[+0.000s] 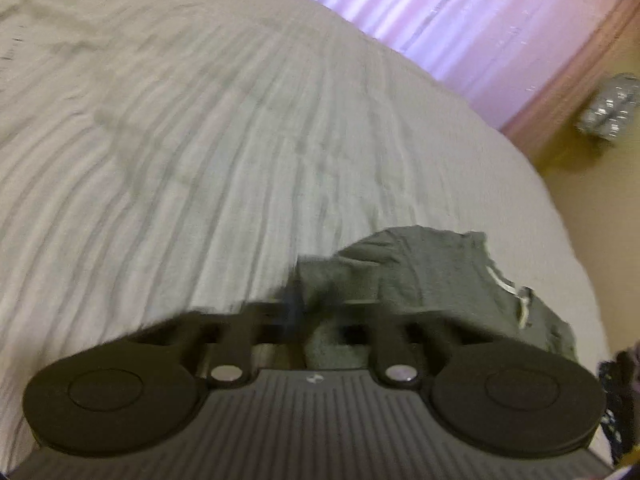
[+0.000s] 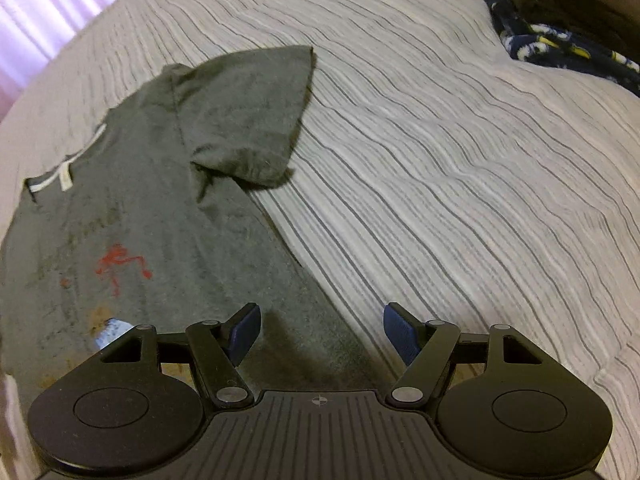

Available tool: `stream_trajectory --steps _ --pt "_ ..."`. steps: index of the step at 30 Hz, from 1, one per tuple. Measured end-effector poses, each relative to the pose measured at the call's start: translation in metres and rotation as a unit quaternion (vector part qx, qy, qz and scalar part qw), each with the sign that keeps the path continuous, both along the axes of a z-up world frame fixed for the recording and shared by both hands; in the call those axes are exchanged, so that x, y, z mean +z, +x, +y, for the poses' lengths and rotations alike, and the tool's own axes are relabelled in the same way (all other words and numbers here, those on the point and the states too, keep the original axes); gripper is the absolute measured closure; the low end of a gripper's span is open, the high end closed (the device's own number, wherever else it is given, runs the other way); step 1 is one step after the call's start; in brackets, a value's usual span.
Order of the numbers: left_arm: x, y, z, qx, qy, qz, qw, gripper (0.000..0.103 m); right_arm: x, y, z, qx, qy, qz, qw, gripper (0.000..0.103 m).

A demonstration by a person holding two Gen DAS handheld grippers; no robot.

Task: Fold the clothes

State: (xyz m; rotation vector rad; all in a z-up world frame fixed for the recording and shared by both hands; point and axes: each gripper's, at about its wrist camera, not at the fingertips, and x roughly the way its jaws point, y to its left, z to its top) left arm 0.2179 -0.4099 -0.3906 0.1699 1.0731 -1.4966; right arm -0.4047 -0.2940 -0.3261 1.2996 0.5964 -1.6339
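A grey short-sleeved cotton T-shirt with a red chest print (image 2: 132, 208) lies spread on a bed covered by a white ribbed bedspread with thin dark stripes (image 2: 460, 168), its collar toward the far left of the right wrist view and its body running down toward the camera. One sleeve (image 2: 248, 120) juts out to the right, flat on the cover. The right gripper (image 2: 320, 332) hovers low over the shirt's right side edge, blue-padded jaws spread wide with nothing between them; the garment lies ahead and to its left, its long axis running away from the tool. In the left wrist view, the left gripper (image 1: 320, 312) is pressed into a bunched part of the same grey shirt, its fingertips buried in cloth, so whether it grips the fabric cannot be told. A stack of dark folded clothes, one navy with a yellow-and-white pattern (image 2: 560, 32), sits well apart at the bed's far right. Pale pink curtains (image 1: 460, 12) hang beyond the bed. The shirt lies largely open, not folded, and the outstretched sleeve is nearer the right gripper
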Motion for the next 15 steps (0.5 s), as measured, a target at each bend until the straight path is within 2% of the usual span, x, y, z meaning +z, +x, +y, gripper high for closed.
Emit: stream_trajectory --steps 4,7,9,11,13,15 --pt "0.023 0.022 0.027 0.045 -0.04 -0.015 0.998 0.103 -0.005 0.005 -0.004 -0.003 0.014 0.013 1.0 0.032" --pt "0.033 0.045 0.04 0.069 -0.045 -0.039 0.9958 0.103 -0.008 0.008 -0.009 0.001 0.02 0.018 1.0 0.032" --pt "0.03 0.043 0.037 0.048 -0.028 -0.067 0.9962 0.103 -0.01 0.01 -0.011 0.003 0.026 0.021 0.999 0.032" --pt "0.018 0.037 0.029 0.037 -0.001 -0.076 0.9964 0.102 -0.013 0.013 -0.014 0.01 0.03 0.027 0.999 0.032" --pt "0.003 0.034 0.023 0.052 0.031 -0.071 0.9956 0.097 -0.015 0.016 -0.016 0.018 0.033 0.033 0.999 0.031" --pt "-0.003 0.036 0.029 0.086 0.046 -0.041 0.9944 0.091 -0.017 0.018 -0.016 0.026 0.036 0.037 0.998 0.031"
